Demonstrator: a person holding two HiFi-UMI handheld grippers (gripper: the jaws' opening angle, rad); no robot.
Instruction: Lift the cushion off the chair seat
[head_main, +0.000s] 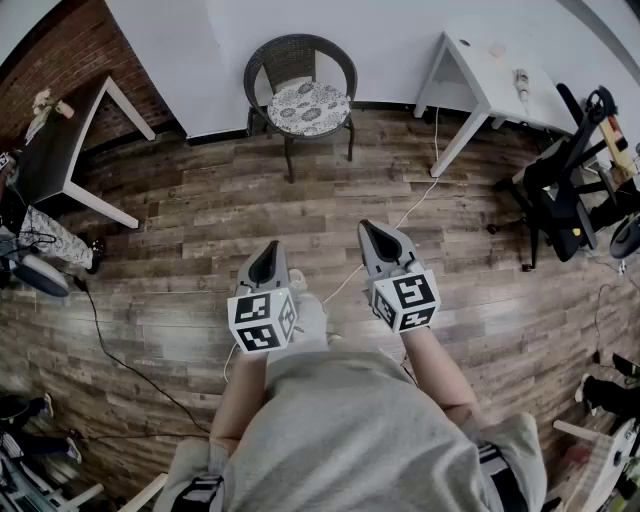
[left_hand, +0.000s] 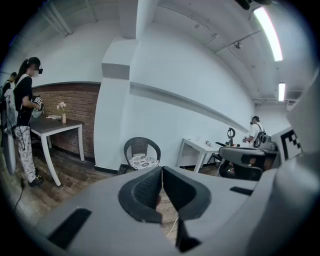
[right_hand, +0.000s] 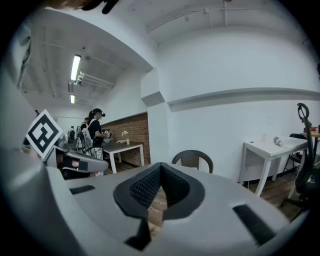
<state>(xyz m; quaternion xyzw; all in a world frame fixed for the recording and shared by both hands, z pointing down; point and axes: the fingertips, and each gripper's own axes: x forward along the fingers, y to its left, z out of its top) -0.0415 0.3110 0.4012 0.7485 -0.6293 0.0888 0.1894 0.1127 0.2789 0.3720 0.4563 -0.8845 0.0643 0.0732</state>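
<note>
A dark wicker chair (head_main: 300, 62) stands against the far white wall, with a round patterned cushion (head_main: 308, 107) lying on its seat. Both grippers are held low in front of the person, well short of the chair and pointing toward it. The left gripper (head_main: 266, 258) is shut with nothing between its pads. The right gripper (head_main: 377, 237) is also shut and empty. In the left gripper view the chair (left_hand: 142, 148) and cushion (left_hand: 143, 161) show just above the closed jaws (left_hand: 161, 170). In the right gripper view the chair back (right_hand: 193, 159) rises behind the closed jaws (right_hand: 161, 166), and the cushion is hidden.
A white table (head_main: 492, 72) stands right of the chair, a dark-topped table (head_main: 55, 152) left by the brick wall. A black stand and chair (head_main: 560, 195) crowd the right side. A white cable (head_main: 405, 215) runs over the wooden floor. A person (left_hand: 22, 115) stands at the dark table.
</note>
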